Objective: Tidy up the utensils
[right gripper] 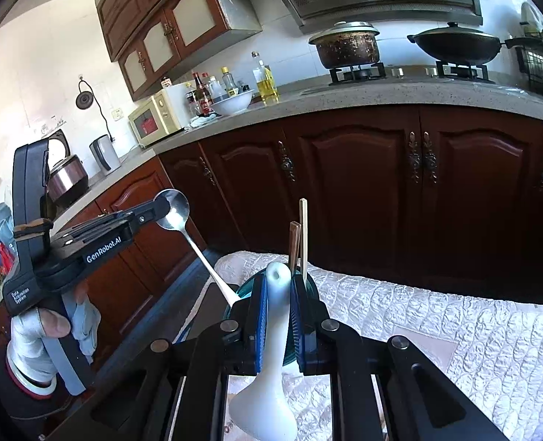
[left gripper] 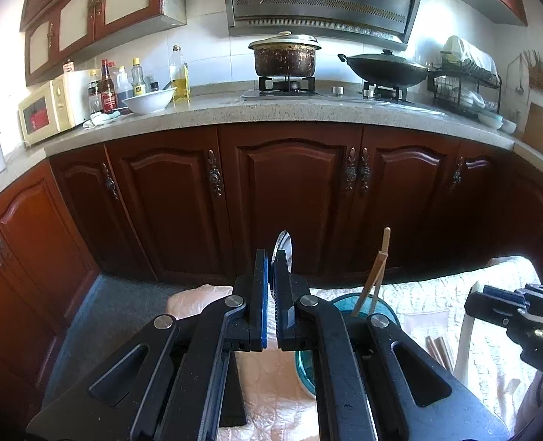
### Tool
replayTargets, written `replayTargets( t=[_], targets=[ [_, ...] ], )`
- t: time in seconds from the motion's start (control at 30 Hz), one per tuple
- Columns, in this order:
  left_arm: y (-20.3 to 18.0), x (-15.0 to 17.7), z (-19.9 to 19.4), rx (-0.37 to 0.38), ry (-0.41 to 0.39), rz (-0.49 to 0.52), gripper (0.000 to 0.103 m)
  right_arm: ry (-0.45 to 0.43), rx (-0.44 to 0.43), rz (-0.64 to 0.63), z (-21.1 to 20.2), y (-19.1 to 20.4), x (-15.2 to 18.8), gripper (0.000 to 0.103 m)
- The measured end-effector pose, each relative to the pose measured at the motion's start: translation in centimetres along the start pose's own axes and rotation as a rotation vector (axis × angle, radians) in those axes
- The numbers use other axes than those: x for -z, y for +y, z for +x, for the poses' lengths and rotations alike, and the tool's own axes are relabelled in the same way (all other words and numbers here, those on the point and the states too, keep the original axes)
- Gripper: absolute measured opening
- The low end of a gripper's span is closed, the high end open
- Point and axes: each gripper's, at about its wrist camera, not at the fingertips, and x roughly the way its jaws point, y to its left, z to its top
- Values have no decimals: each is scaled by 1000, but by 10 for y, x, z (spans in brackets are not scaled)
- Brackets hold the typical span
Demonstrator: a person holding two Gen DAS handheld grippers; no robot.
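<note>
My left gripper [left gripper: 270,257] is shut on a metal spoon [left gripper: 283,248], bowl end up; in the right wrist view the spoon [right gripper: 172,209] slants down toward a teal cup [right gripper: 240,294]. The teal cup [left gripper: 363,307] stands on the quilted table and holds chopsticks [left gripper: 376,272] that stick upward. My right gripper [right gripper: 279,283] is shut on a white ceramic spoon [right gripper: 275,330], handle tip forward, just in front of the cup and its chopsticks [right gripper: 302,239]. The right gripper [left gripper: 499,307] shows at the left wrist view's right edge.
A white quilted cloth [right gripper: 436,330] covers the table. More chopsticks [left gripper: 438,349] lie on it right of the cup. Dark wooden cabinets [left gripper: 289,191] and a counter with a white bowl [left gripper: 148,101], bottles, pot [left gripper: 284,57] and wok [left gripper: 385,68] stand beyond.
</note>
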Motion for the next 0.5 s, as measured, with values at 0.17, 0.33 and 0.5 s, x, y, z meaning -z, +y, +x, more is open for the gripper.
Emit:
replayTargets(
  t=[0.17, 0.33, 0.5],
  targets=[
    [-4, 2, 12, -22, 11, 32, 1, -8, 6, 14, 8, -3, -6, 12],
    [-7, 3, 21, -35, 13, 49, 1, -18, 19, 10, 18, 0, -11, 12],
    [-12, 3, 26, -52, -1, 88, 1, -50, 46, 22, 30, 2, -16, 12]
  ],
)
